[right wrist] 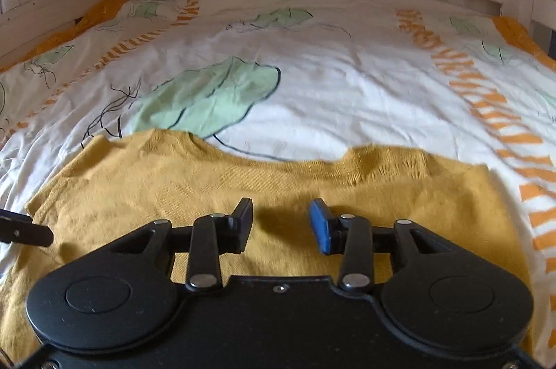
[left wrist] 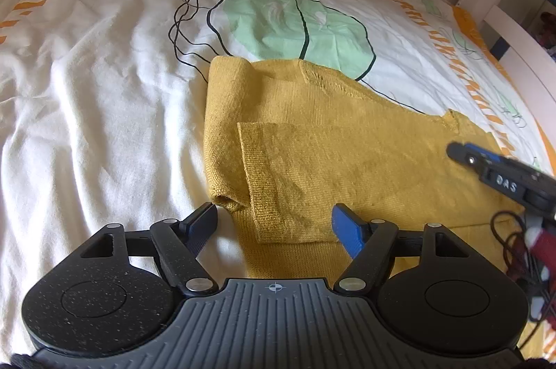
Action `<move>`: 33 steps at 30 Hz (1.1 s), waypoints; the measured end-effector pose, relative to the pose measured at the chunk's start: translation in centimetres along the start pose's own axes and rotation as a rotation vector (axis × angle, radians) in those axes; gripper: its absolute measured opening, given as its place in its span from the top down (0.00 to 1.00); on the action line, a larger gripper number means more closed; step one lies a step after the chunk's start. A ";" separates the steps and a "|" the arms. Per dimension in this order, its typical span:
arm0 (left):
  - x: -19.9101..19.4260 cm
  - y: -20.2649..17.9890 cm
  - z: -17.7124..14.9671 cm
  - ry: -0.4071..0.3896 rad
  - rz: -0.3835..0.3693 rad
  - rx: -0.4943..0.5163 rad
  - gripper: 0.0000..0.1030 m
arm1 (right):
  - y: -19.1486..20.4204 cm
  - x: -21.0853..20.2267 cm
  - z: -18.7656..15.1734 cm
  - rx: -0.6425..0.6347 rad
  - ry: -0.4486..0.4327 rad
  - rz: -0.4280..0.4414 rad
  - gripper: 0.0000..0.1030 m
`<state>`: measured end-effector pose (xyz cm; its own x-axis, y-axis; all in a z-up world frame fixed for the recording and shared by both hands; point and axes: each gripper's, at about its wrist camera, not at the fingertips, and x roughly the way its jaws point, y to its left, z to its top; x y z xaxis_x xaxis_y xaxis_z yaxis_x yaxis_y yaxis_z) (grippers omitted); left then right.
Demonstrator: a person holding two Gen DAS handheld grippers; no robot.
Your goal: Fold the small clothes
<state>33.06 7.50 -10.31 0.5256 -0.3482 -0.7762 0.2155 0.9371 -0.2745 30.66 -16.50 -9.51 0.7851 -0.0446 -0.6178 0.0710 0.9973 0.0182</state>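
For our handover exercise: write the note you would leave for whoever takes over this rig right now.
Left gripper: open, nothing held, fingers either side of the folded-in sleeve's cuff.
Right gripper: open, nothing held, above the sweater's middle.
Things: mustard sweater lies flat on the patterned bedsheet.
Done: one sleeve is folded across the body.
Left: the rest of the folding; the other side appears unfolded, though I cannot see it all.
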 end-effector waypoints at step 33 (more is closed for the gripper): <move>0.9 -4.5 -4.1 -0.054 0.120 0.218 0.01 | -4.9 -14.6 -9.8 0.200 0.114 -0.085 0.02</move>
<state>29.16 3.08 -12.09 0.6002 -0.2413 -0.7626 0.3186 0.9466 -0.0488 12.79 -20.20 -8.26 0.6975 -0.1095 -0.7082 0.2631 0.9583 0.1111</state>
